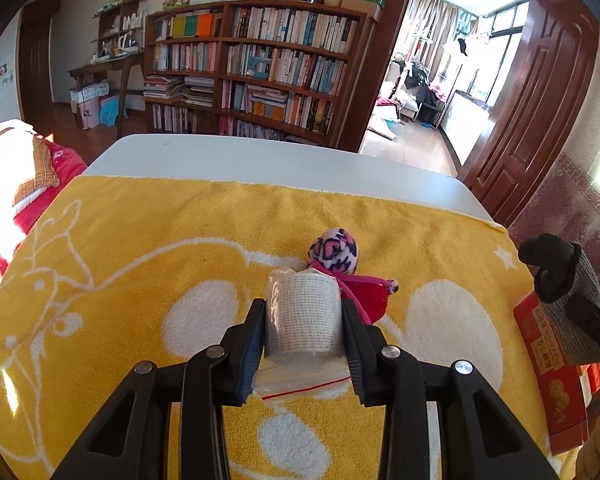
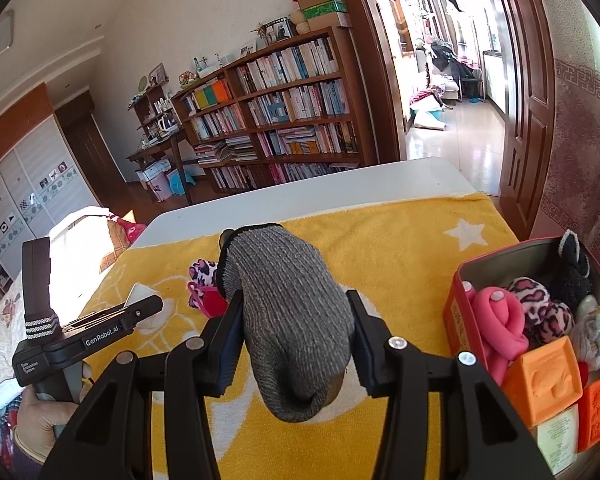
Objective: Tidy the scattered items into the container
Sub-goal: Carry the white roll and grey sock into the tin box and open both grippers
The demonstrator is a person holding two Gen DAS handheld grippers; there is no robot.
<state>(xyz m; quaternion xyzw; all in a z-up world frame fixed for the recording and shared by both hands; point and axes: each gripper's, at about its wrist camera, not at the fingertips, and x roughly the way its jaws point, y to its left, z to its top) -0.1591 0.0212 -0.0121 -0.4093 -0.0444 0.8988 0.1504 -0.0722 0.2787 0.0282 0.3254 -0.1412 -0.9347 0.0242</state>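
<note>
My left gripper (image 1: 303,316) is shut on a white bandage roll (image 1: 303,316) in a clear zip bag, low over the yellow towel (image 1: 140,248). Just beyond it lies a pink leopard-print sock bundle (image 1: 334,254) with a magenta piece. My right gripper (image 2: 294,332) is shut on a grey knitted sock bundle (image 2: 292,312), held above the towel, left of the red tin box (image 2: 458,300). The grey bundle also shows at the right edge of the left wrist view (image 1: 568,300). The left gripper (image 2: 140,308) shows at the left of the right wrist view.
The red tin holds a pink soft toy (image 2: 496,320), leopard socks (image 2: 540,312), a black sock (image 2: 572,272), orange blocks (image 2: 544,380) and other items. The towel covers a white table (image 1: 260,156). A bookshelf (image 1: 252,68) and a doorway stand behind. A bed is at the left.
</note>
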